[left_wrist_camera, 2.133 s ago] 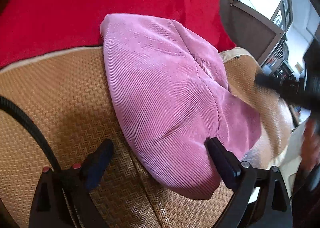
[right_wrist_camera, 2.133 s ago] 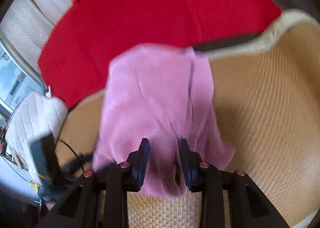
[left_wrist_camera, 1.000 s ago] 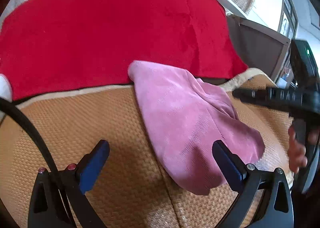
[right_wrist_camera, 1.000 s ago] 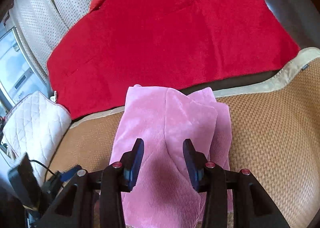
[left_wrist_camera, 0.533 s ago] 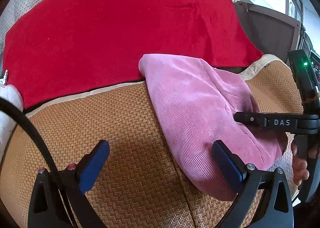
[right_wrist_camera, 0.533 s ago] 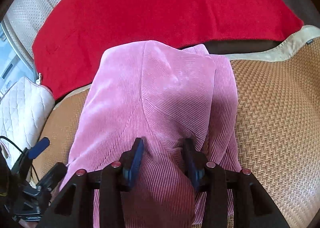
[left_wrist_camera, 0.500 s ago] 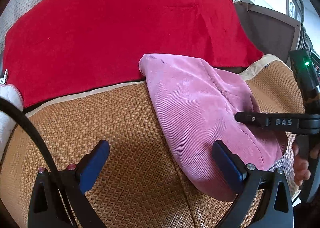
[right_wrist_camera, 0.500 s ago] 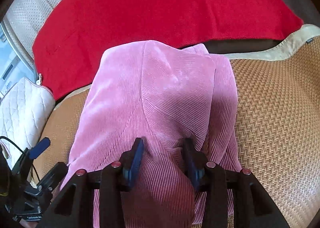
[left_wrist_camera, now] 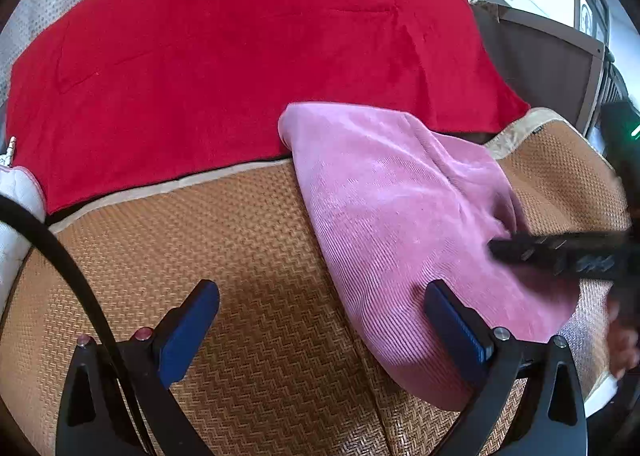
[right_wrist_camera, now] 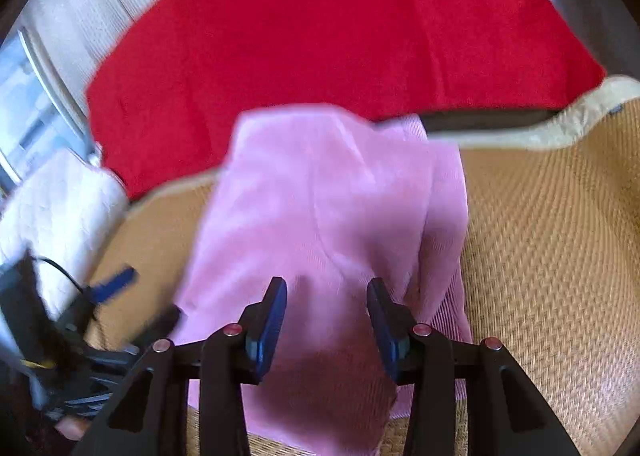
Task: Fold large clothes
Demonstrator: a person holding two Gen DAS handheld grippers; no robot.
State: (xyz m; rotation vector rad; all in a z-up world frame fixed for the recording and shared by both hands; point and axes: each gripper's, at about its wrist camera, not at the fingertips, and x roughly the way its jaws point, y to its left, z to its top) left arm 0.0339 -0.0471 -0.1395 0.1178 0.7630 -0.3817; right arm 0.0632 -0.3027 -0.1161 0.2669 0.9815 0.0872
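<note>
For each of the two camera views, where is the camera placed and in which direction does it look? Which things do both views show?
Left wrist: sits on the left gripper, looks forward over the woven mat at the pink garment's side; its open blue-padded fingers show, and the right gripper with a hand at the far right.
Right wrist: sits on the right gripper, looks along the pink garment; its open fingers show, and the left gripper, blurred, at lower left.
Shared: the garment, the mat, the red blanket and a white quilted cushion.

no legible text, labels or numbers anywhere
</note>
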